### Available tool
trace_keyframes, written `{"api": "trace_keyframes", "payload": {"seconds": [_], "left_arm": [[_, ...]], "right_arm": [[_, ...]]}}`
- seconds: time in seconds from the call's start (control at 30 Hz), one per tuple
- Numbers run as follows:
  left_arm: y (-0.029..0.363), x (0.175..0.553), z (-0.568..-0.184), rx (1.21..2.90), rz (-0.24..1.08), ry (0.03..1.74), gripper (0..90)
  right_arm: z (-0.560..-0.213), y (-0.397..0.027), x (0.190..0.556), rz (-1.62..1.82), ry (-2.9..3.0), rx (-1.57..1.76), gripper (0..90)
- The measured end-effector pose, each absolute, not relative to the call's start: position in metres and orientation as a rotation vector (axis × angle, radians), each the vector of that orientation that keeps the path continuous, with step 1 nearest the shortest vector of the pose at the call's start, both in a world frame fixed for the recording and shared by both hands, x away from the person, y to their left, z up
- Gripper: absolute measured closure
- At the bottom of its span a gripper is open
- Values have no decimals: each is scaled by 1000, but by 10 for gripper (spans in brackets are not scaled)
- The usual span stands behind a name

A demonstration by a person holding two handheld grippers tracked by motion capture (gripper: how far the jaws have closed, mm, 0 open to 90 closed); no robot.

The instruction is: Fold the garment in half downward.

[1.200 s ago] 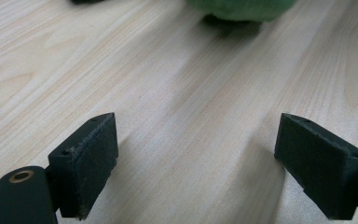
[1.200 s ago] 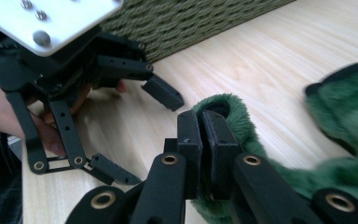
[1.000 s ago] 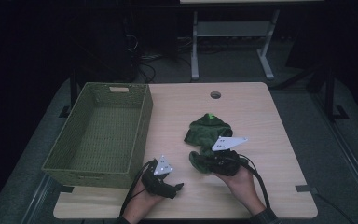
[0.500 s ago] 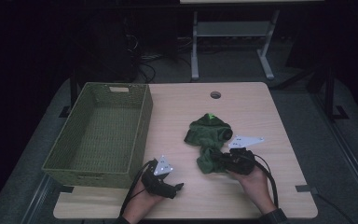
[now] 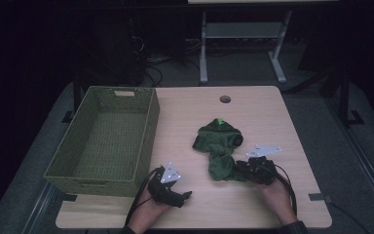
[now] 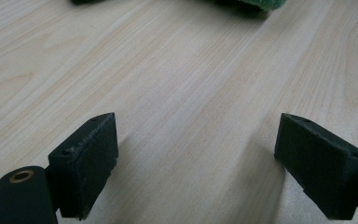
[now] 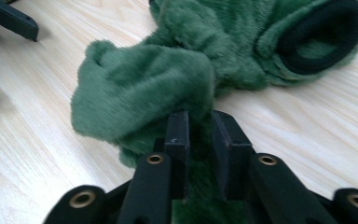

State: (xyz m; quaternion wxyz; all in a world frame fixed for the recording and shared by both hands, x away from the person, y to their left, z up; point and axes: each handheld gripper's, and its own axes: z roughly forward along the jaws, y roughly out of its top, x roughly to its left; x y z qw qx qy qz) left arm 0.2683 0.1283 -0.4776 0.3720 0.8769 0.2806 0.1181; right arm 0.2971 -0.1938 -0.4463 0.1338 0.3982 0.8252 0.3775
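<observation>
I am pinching a fold of the green fleece garment (image 7: pixel 168 79) between the pads of my right gripper (image 7: pixel 199 128), and the jaws have just been easing apart, though a strip of the cloth is sitting between them and looks lightly caught. The garment (image 5: pixel 220 148) is lying crumpled on the table (image 5: pixel 190 109), right of the woven basket (image 5: pixel 104 139) and well apart from it, with its near end at my right gripper (image 5: pixel 241 168). My left gripper (image 5: pixel 185 196) is resting low on the bare wood near the basket's front corner, its jaws standing wide with nothing between them (only tabletop ahead). I judge I am arranging or gathering the cloth, probably for the basket. Next I am needing either a firmer bite on this fold, or a clean release and a fresh grab, with the left coming over to help.
</observation>
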Motion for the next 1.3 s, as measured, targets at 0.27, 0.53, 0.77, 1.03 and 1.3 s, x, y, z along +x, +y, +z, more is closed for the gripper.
{"api": "trace_keyframes", "payload": {"seconds": [0.27,0.53,0.77,1.03,1.3], "left_arm": [[128,268,-478,2244,302,721,128],[128,269,-478,2248,301,716,128],[128,269,-478,2248,301,716,127],[128,269,-478,2248,301,716,128],[128,269,-478,2247,300,715,127]], "right_arm": [[-438,-216,290,1153,2339,1175,748],[-442,-250,277,1161,2300,1224,707],[-450,-276,264,1138,2282,1274,680],[-465,-289,250,1117,2319,1316,655],[-470,-279,255,1116,2364,1286,622]]}}
